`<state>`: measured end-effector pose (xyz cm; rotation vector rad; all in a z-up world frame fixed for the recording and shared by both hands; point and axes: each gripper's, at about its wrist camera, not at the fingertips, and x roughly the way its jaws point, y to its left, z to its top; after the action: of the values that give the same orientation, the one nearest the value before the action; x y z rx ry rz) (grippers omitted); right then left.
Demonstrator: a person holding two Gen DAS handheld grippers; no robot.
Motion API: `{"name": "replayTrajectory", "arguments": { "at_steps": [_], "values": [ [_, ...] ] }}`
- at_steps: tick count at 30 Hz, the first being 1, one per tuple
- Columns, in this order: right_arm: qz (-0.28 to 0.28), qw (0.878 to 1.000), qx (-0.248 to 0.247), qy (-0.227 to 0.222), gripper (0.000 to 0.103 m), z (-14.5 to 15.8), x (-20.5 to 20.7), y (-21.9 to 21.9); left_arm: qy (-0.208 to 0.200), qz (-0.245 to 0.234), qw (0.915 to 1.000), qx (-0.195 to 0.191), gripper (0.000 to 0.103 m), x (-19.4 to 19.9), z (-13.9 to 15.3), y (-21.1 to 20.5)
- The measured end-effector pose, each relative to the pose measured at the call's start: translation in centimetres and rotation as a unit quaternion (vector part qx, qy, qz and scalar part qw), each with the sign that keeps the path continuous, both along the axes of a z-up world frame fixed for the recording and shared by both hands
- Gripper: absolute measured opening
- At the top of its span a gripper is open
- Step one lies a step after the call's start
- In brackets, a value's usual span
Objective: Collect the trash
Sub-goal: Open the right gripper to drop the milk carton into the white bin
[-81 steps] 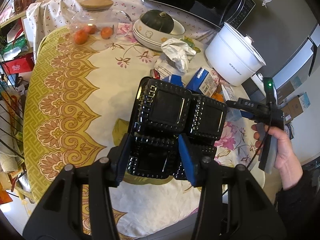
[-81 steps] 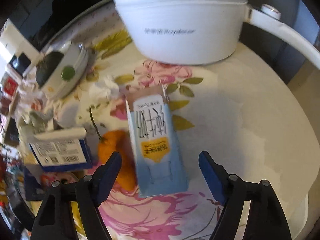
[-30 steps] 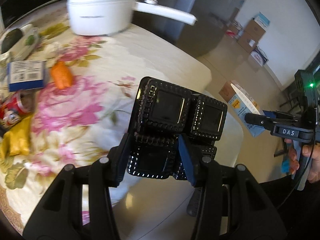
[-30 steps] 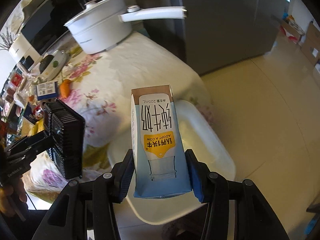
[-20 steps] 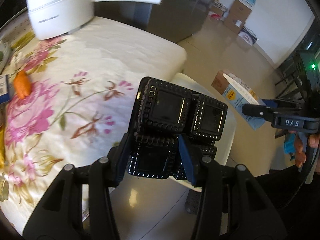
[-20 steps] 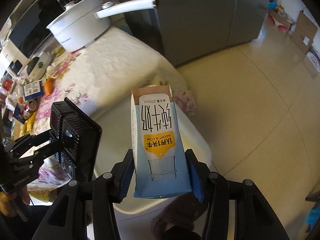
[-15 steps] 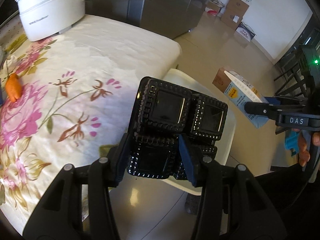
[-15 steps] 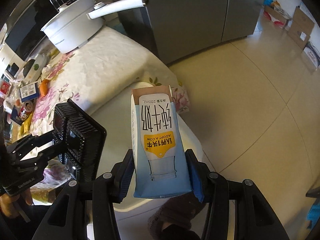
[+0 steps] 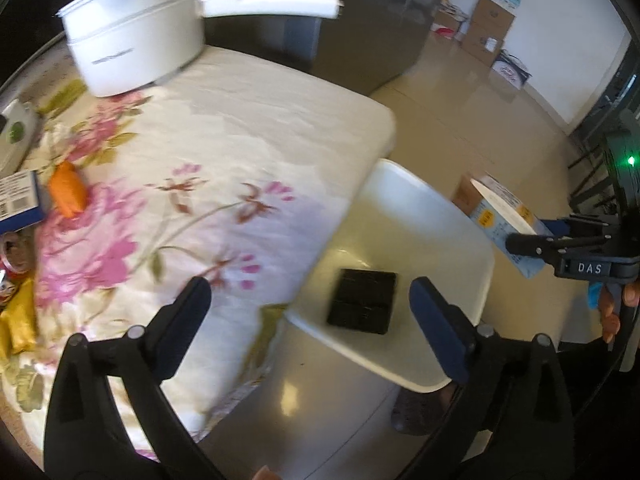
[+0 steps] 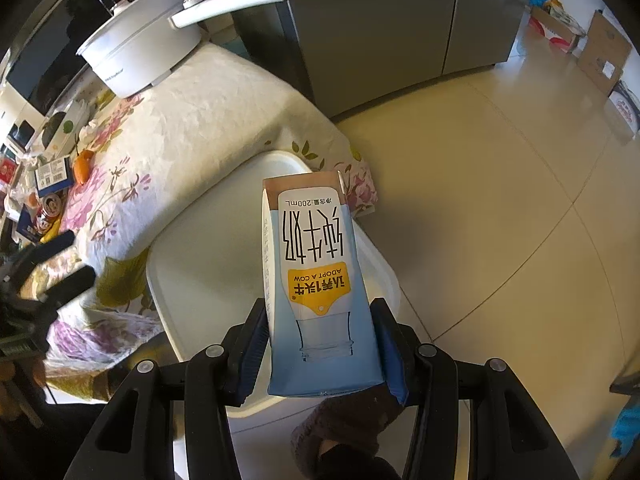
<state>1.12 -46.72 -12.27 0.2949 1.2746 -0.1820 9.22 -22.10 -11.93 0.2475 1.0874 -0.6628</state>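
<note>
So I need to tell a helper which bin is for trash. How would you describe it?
Find the table with the floral tablecloth and the white pot. Down beside its edge, on the floor, stands a white bin with rounded corners. It alone holds a black plastic tray.

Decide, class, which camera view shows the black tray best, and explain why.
The left wrist view: the black tray shows whole inside the white bin, between the open left gripper fingers. In the right wrist view, the milk carton blocks part of the bin, and no tray shows.
</note>
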Motion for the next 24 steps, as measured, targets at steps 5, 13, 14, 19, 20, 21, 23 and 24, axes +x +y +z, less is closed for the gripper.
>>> {"name": "replayTrajectory", "arguments": {
  "at_steps": [5, 13, 14, 19, 20, 21, 23, 24],
  "values": [
    [0.011, 1.0, 0.002, 0.013, 0.052, -0.6, 0.5, 0.8, -0.002, 0.032, 0.9995, -0.002, 0.101, 0.7, 0.6, 2.8],
    [0.041, 0.999, 0.006, 0.03, 0.052, -1.5, 1.7, 3.3, -0.004, 0.072, 0.9974, -0.004, 0.102, 1.6, 1.3, 6.5],
    [0.045, 0.998, 0.007, 0.032, 0.052, -1.5, 2.0, 3.7, -0.005, 0.075, 0.9972, -0.005, 0.102, 1.7, 1.4, 6.9],
    [0.055, 0.998, 0.015, 0.031, 0.061, -1.4, 3.0, 4.9, -0.013, 0.087, 0.9961, -0.001, 0.102, 1.7, 1.8, 8.8],
    [0.058, 0.998, 0.015, 0.029, 0.068, -1.3, 3.2, 5.2, -0.016, 0.09, 0.9958, 0.001, 0.102, 1.7, 1.9, 9.2],
    [0.058, 0.998, 0.011, 0.023, 0.079, -1.1, 3.4, 5.4, -0.017, 0.092, 0.9956, 0.002, 0.102, 1.8, 2.0, 9.5],
    [0.064, 0.998, 0.005, 0.016, 0.08, -0.7, 3.7, 5.8, -0.019, 0.096, 0.9952, 0.002, 0.102, 1.9, 2.1, 10.2],
    [0.067, 0.998, 0.004, 0.014, 0.08, -0.6, 3.8, 6.0, -0.019, 0.1, 0.9948, 0.002, 0.102, 2.0, 2.2, 10.6]
  ]
}}
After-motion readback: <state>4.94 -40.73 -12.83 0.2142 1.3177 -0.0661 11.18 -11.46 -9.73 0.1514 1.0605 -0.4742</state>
